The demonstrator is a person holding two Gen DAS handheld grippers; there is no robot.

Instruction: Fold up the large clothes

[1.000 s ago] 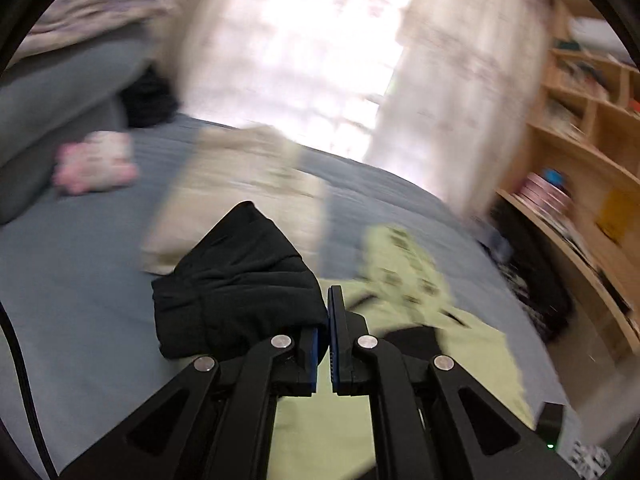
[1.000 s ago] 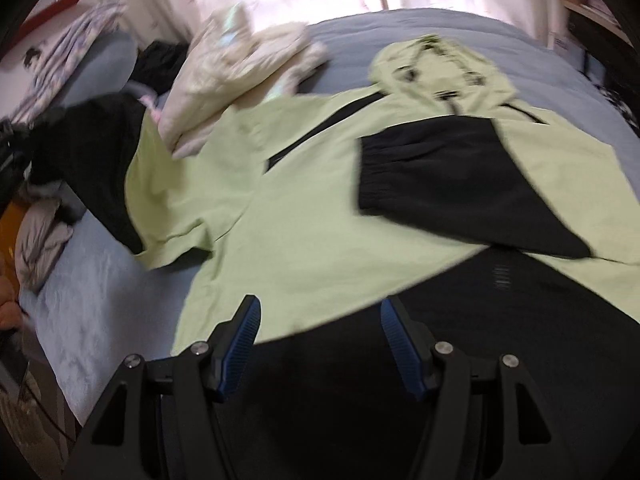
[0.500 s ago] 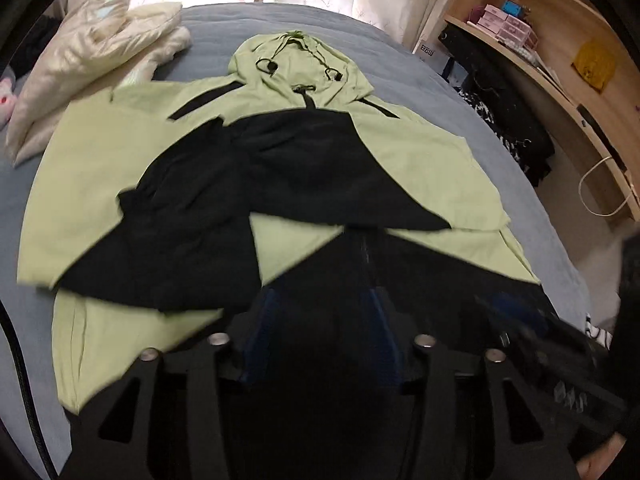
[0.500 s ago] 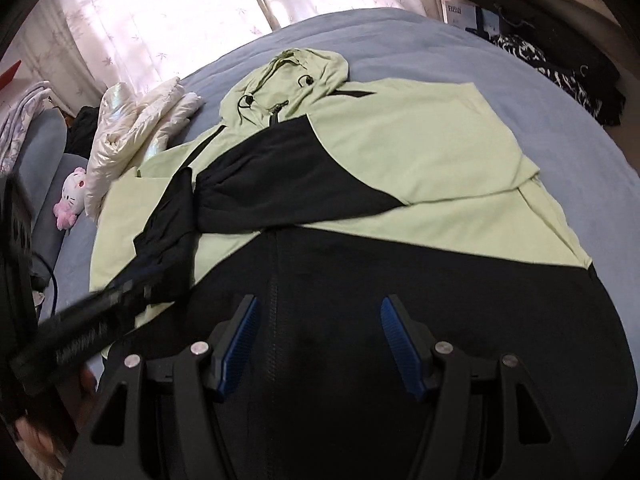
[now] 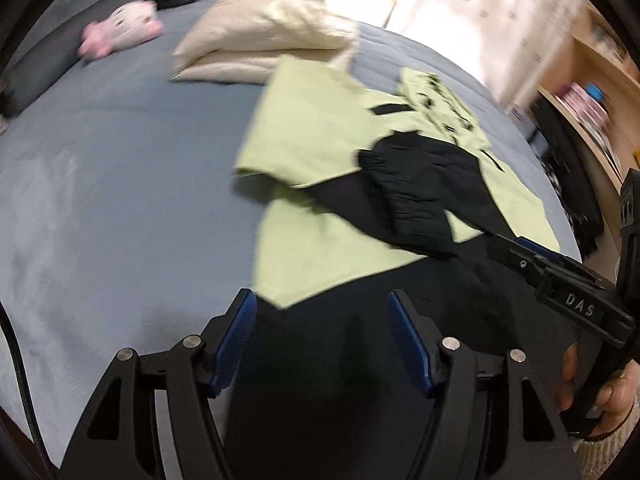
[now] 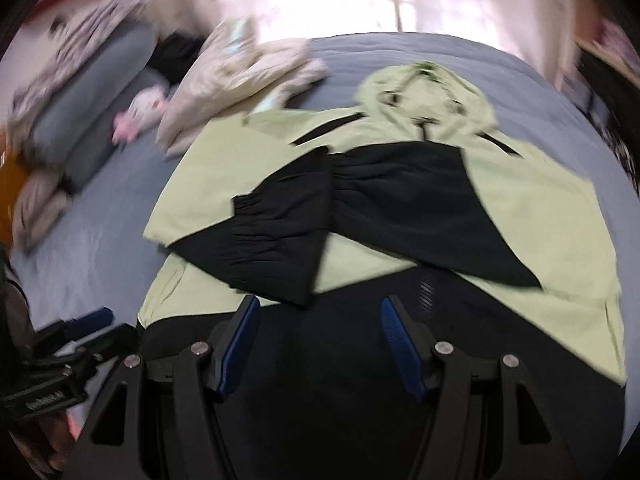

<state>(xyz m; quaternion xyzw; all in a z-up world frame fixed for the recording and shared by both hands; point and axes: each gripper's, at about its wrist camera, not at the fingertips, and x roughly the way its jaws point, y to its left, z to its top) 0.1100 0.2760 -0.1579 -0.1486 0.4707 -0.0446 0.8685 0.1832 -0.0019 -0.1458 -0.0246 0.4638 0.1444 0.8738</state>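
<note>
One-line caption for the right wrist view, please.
Open right gripper over the black hem of a green-and-black hooded jacket, sleeves folded across its chest, on a blue-grey bed.

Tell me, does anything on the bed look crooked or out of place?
Slightly. On the hoodie both black sleeves lie folded across the chest, but the left sleeve sits askew, its cuff overlapping the right sleeve. Nothing looks damaged.

Both cameras ride low over the near black hem of the green-and-black hoodie (image 6: 400,184), angled steeply down across the bed (image 5: 120,184) toward the curtained window. The left wrist view looks from the garment's left corner, the right from mid-hem. Both share the hoodie, the cream jacket (image 5: 264,28) and the pink plush toy (image 6: 138,114).
</note>
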